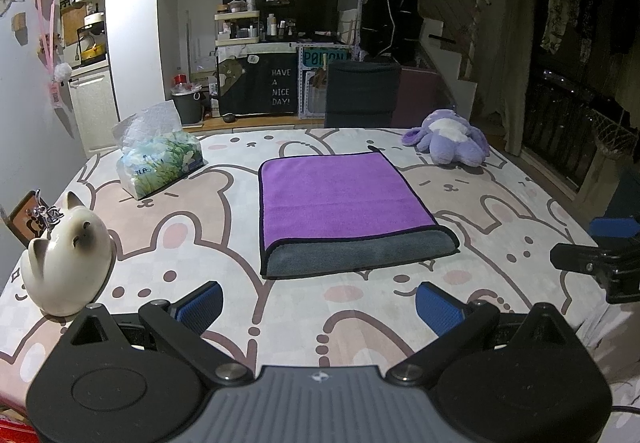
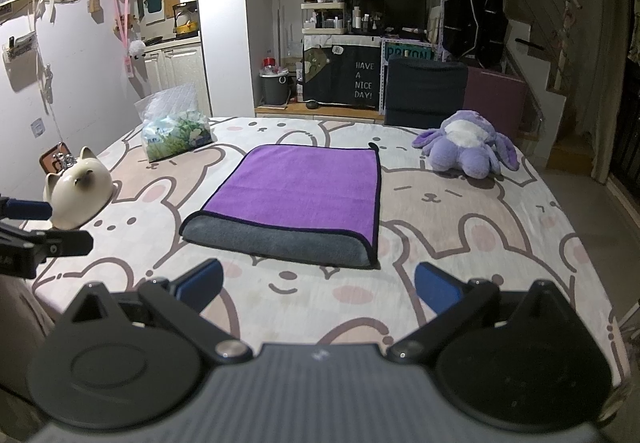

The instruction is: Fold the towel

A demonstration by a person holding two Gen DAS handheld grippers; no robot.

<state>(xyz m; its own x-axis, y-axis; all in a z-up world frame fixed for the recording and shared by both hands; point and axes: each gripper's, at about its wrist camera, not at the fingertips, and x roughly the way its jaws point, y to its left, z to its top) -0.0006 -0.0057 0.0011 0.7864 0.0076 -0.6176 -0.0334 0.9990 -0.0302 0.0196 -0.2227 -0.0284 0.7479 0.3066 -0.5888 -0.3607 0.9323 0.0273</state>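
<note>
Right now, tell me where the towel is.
The towel lies folded mid-table in both views, ahead of both open grippers, with the tissue pack to its far left and the plush to its far right.

Both views are rather dim, and the right side falls into darkness. Fisheye distortion bends the room and darkens the corners. The tabletop (image 1: 500, 203) is evenly lit, with soft shadows. The lower part of the right wrist view is slightly blurred.

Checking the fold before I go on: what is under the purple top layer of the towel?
A grey layer of the same towel shows along the near edge, lying on the rabbit-print tablecloth. Whatever lies further under the purple is covered.
</note>
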